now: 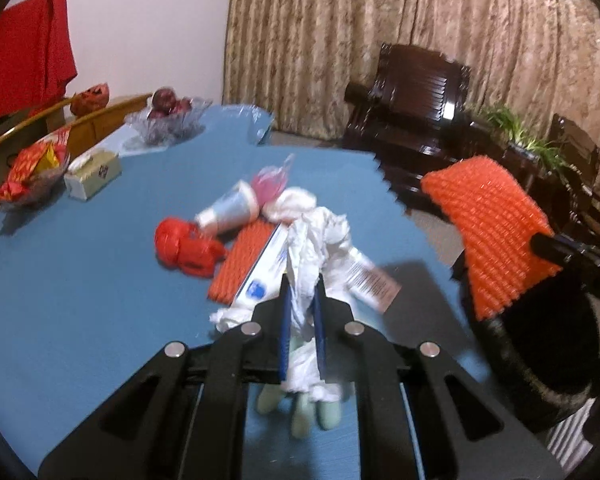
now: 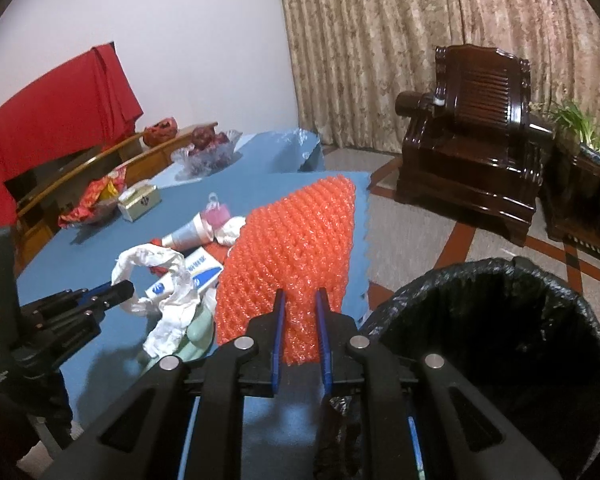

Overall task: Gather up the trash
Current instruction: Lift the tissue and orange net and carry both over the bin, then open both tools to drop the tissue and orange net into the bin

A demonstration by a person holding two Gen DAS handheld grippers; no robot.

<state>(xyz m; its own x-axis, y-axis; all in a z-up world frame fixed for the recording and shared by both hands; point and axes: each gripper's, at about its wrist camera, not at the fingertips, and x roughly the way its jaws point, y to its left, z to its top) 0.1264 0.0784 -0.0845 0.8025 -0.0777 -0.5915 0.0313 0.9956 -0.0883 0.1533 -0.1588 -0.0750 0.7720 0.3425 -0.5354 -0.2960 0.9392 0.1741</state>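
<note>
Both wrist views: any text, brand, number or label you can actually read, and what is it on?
None can be read.
Toothpaste box: blue logo and print, blurred.
White packet: fine print, too small.
Tissue box: dark emblem, illegible.
Red snack wrappers: pattern only, no legible words.

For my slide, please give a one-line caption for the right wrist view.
Right gripper holds orange foam net beside the lined bin; left gripper grips crumpled tissue.
</note>
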